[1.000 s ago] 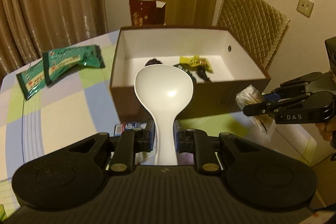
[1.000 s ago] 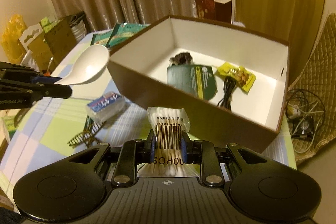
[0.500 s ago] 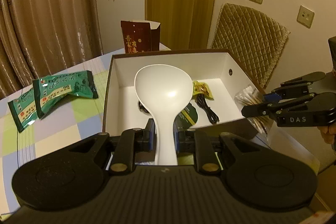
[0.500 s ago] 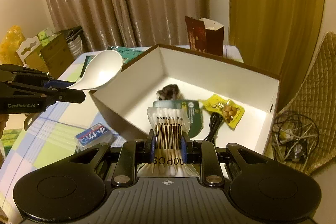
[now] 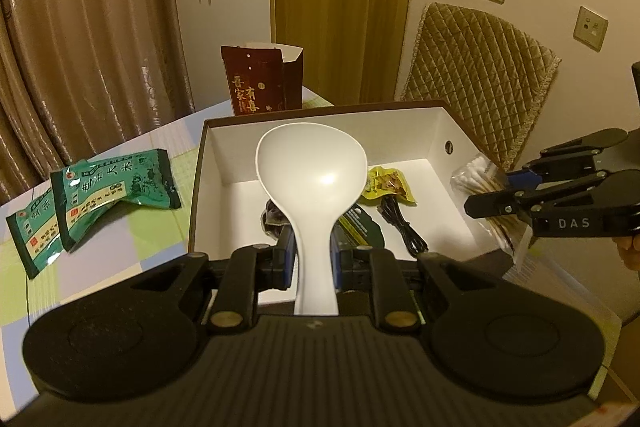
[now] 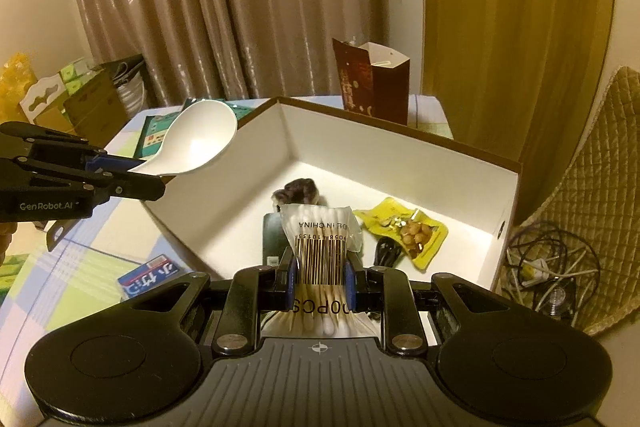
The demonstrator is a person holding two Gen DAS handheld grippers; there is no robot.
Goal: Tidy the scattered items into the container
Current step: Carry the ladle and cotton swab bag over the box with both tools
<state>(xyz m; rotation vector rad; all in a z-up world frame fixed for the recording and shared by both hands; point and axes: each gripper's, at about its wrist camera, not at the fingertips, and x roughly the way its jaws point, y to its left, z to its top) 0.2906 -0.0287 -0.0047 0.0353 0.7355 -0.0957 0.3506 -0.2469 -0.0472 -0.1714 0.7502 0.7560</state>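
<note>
Box (image 5: 320, 131), rectangular, white-lined; left claw (image 5: 313, 259) grips smooth rounded spoon (image 5: 312, 171).

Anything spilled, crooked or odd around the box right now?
Nothing spilled or damaged. Still out of place on the table: two green packets left of the box and a blue pack beside its near wall. The spoon and cotton swabs are gripped squarely.

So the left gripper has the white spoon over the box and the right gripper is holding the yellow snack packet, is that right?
Not quite. The left gripper does hold the white spoon over the box, but the right gripper is clamped on a bag of cotton swabs. The yellow snack packet already lies inside the box, as the right wrist view shows.
</note>
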